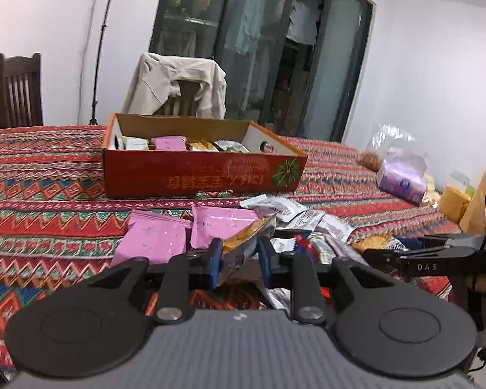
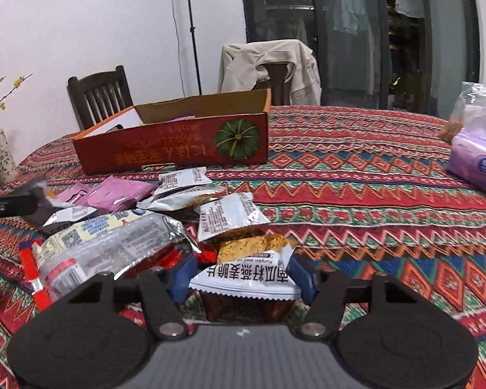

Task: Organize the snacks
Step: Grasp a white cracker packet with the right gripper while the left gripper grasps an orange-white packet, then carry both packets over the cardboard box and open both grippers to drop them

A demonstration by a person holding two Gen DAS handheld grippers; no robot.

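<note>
A red cardboard box [image 1: 197, 175] holding several snack packets stands on the patterned tablecloth; it also shows in the right wrist view [image 2: 178, 152]. A pile of loose snack packets lies in front of it, with pink packets [image 1: 152, 240] on the left. My left gripper [image 1: 239, 256] is shut on a yellow-and-silver snack packet [image 1: 246, 240], lifted slightly above the pile. My right gripper [image 2: 243, 278] is open, its blue fingers either side of a white pumpkin-seed snack packet [image 2: 246, 275] at the near edge of the pile.
A purple tissue pack [image 2: 479, 165] in a plastic bag lies at the right. Chairs stand behind the table, one draped with a beige jacket [image 1: 178, 84]. A vase [image 2: 0, 152] stands at the far left. The right gripper shows in the left wrist view [image 1: 421, 256].
</note>
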